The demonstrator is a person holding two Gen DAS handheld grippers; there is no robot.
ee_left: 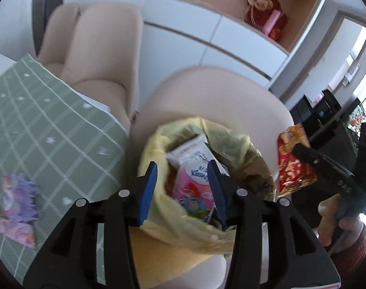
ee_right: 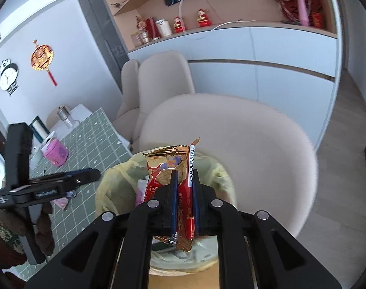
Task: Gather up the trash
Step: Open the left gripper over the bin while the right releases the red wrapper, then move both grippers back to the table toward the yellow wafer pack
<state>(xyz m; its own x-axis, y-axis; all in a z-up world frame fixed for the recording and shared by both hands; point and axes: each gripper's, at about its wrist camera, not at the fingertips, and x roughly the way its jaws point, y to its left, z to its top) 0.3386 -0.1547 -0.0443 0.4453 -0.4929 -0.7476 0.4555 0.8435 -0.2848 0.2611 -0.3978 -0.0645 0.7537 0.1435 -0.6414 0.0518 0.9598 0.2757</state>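
"Kleenex" brand, partly cut off, legible on pink tissue pack (ee_left: 195, 180) inside yellow trash bag (ee_left: 233, 142). Barcode on red snack wrapper (ee_right: 183, 175); other print unreadable.

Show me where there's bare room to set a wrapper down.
Bare green checked tablecloth runs between the purple wrappers and the yellow-lined bin. The bin is crowded: a Kleenex pack fills it.

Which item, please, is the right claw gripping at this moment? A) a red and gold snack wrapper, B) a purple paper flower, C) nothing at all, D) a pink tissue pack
A: in the right wrist view the right claw is shut on the red and gold snack wrapper, held above the yellow-lined bin, while the pink tissue pack already lies in the bin.
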